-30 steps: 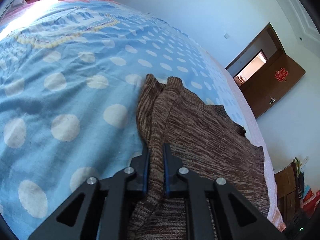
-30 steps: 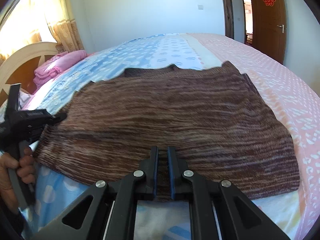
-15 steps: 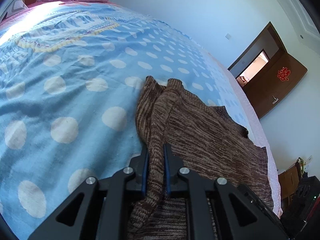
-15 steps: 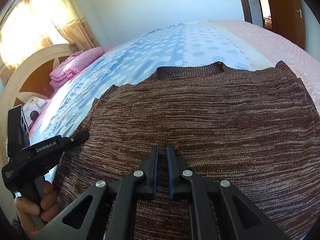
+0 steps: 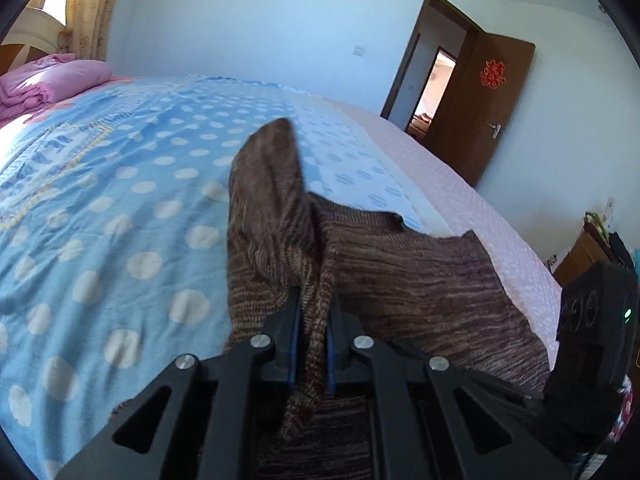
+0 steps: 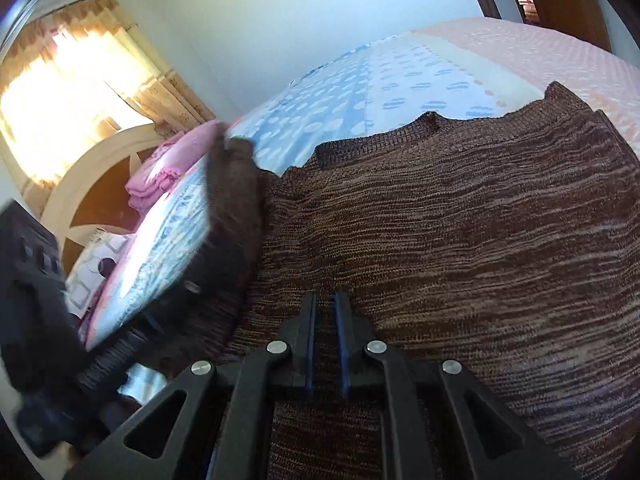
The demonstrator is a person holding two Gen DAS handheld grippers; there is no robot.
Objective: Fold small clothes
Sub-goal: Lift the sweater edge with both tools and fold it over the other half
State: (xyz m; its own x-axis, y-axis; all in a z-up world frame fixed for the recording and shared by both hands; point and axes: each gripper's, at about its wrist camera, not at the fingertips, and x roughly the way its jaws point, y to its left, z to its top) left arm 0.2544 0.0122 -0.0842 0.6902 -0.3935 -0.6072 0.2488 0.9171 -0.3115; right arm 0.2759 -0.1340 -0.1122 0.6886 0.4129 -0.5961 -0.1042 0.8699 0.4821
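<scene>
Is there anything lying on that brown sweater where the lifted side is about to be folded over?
Nothing visible. The left gripper is shut on the raised edge of the brown knitted sweater, and the flat part of the knit ahead is bare. The right gripper pinches the near hem, at the edge rather than in the fold's path.

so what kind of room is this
Most likely a bedroom in a home: a large bed with a blue polka-dot bedspread, a folded pink quilt by the arched headboard, a curtained window and a wooden door.
</scene>
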